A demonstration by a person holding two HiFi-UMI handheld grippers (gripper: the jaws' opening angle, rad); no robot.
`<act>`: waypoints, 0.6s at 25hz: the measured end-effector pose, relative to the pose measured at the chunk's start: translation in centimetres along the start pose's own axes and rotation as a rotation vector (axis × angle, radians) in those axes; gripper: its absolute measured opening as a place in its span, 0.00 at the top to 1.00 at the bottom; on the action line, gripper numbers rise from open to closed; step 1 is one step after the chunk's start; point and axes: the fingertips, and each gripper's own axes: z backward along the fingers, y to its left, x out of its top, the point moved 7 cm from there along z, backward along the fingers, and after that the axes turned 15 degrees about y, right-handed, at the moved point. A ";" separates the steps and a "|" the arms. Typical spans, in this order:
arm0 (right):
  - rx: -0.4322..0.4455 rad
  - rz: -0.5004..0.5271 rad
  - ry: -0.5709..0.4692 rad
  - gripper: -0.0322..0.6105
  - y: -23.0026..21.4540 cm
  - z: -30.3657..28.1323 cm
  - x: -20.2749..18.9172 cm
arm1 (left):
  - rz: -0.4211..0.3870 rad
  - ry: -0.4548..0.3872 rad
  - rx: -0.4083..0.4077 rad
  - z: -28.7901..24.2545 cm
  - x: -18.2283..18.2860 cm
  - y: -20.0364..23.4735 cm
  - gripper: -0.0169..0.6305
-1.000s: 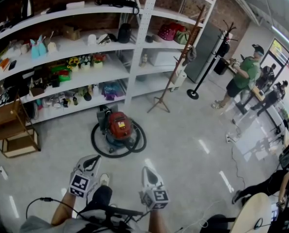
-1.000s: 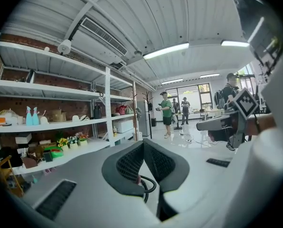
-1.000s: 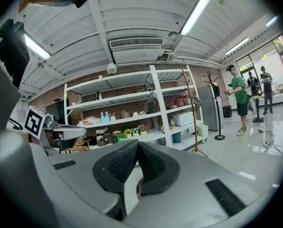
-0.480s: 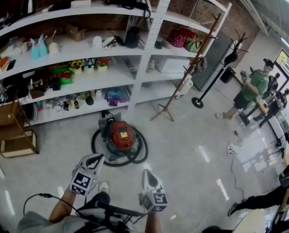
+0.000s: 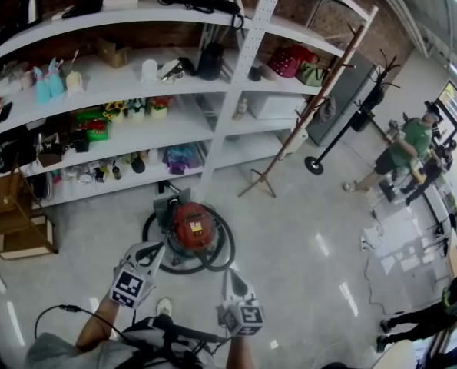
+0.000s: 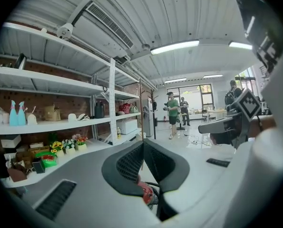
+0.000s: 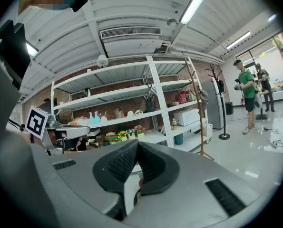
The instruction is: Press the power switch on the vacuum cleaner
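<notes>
A red canister vacuum cleaner (image 5: 192,226) stands on the floor in front of the shelves, its black hose (image 5: 213,262) coiled round it. In the head view my left gripper (image 5: 154,250) hovers just short of the vacuum's near left side, jaws shut and empty. My right gripper (image 5: 232,277) hangs a little further back, to the right of the hose, also shut and empty. A sliver of the red vacuum (image 6: 145,194) shows below the closed jaws in the left gripper view. The switch itself is too small to make out.
White shelving (image 5: 136,133) full of small items runs behind the vacuum. A wooden coat stand (image 5: 289,141) leans to the right, a black one (image 5: 343,125) beyond it. Wooden crates (image 5: 17,221) sit at left. People (image 5: 408,148) stand at far right. A cable (image 5: 59,314) trails by my feet.
The view has closed in on the vacuum cleaner, which sits lower and nearer in the head view. Both grippers have come forward toward it, still shut.
</notes>
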 end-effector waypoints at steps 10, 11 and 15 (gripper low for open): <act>0.005 -0.005 0.029 0.94 -0.1 -6.5 3.0 | 0.030 0.027 -0.001 -4.1 0.9 5.9 0.96; 0.006 -0.004 0.031 0.94 -0.1 -7.1 3.2 | 0.037 0.034 -0.007 -4.3 1.0 6.3 0.96; 0.012 0.008 0.043 0.94 -0.1 -8.7 4.1 | 0.036 0.024 0.010 -5.5 1.1 7.9 0.96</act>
